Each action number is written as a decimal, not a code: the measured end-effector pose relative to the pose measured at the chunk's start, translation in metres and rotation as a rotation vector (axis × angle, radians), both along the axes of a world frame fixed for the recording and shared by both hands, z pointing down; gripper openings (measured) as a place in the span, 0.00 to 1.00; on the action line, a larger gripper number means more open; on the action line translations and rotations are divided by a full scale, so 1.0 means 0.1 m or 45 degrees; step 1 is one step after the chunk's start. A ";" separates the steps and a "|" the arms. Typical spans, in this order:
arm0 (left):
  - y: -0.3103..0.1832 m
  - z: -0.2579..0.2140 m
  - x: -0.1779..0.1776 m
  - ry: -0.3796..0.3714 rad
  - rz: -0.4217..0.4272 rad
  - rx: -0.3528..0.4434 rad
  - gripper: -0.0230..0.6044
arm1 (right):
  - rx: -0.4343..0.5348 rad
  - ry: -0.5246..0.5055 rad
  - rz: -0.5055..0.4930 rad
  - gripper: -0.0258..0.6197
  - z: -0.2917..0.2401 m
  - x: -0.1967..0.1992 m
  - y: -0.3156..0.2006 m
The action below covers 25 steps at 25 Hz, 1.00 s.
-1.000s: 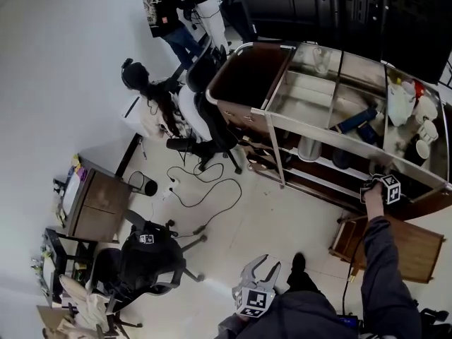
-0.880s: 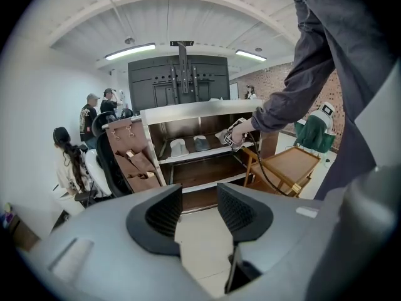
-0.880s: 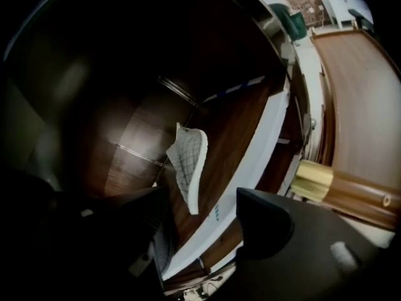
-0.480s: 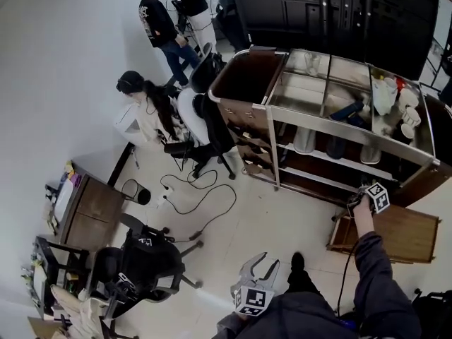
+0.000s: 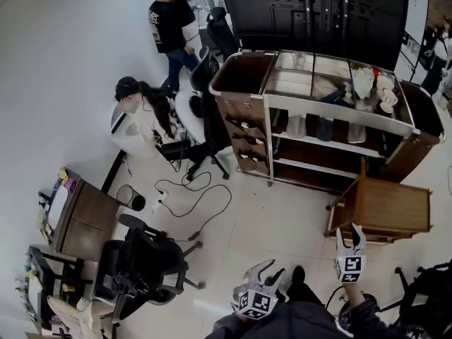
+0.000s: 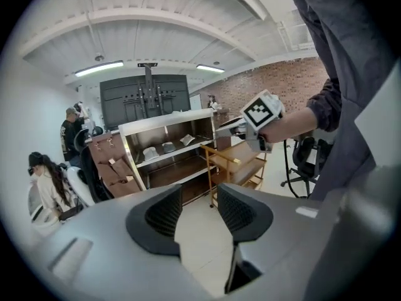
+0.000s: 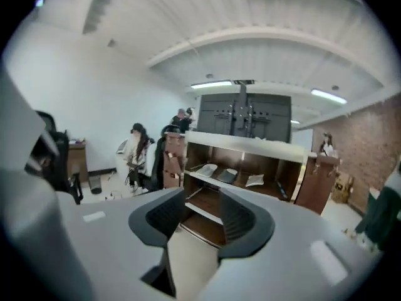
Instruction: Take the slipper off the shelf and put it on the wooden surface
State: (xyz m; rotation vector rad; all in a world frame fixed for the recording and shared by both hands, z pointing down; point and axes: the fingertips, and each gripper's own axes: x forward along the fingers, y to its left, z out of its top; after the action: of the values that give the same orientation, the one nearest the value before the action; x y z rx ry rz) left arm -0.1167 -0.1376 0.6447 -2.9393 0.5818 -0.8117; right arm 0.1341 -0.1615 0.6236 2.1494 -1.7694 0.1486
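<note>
Three pale slippers (image 5: pixel 323 128) lie side by side on the middle board of the steel and wood shelf (image 5: pixel 339 108); they also show in the left gripper view (image 6: pixel 168 147) and the right gripper view (image 7: pixel 227 175). The wooden surface is a small wooden cart (image 5: pixel 388 205) in front of the shelf's right end, with a bare top. My right gripper (image 5: pixel 349 233) hangs just short of the cart's near corner; its jaws are closing with nothing between them. My left gripper (image 5: pixel 263 272) stays low near my body, open and empty, facing the shelf.
A brown hanging organiser (image 5: pixel 247 129) fills the shelf's left bay. Two people (image 5: pixel 145 111) are by a desk at the left, with office chairs (image 5: pixel 145 256) and cables (image 5: pixel 191 196) on the floor. A black chair (image 5: pixel 427 295) stands at the right.
My right gripper has drawn back from the shelf's lower right end, past the wooden cart, toward my body. The head view has tilted so the shelf sits farther away. The left gripper has barely moved.
</note>
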 end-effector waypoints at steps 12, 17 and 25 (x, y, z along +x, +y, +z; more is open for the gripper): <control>0.96 -0.03 0.51 0.042 0.236 0.056 0.34 | -0.173 0.399 -0.267 0.27 -0.23 -1.31 1.53; 1.46 -0.15 0.39 0.024 0.181 0.133 0.34 | -0.147 0.466 -0.284 0.23 -0.34 -1.31 1.93; 2.49 0.01 0.10 0.028 0.016 0.012 0.34 | -0.128 0.592 -0.348 0.07 -0.32 -1.42 2.71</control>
State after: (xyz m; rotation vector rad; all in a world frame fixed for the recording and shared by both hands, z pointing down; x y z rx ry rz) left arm -0.1070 0.1112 0.6454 -2.9442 0.5666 -0.7741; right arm -0.0082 0.1094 0.5915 1.6765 -1.7061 -0.3008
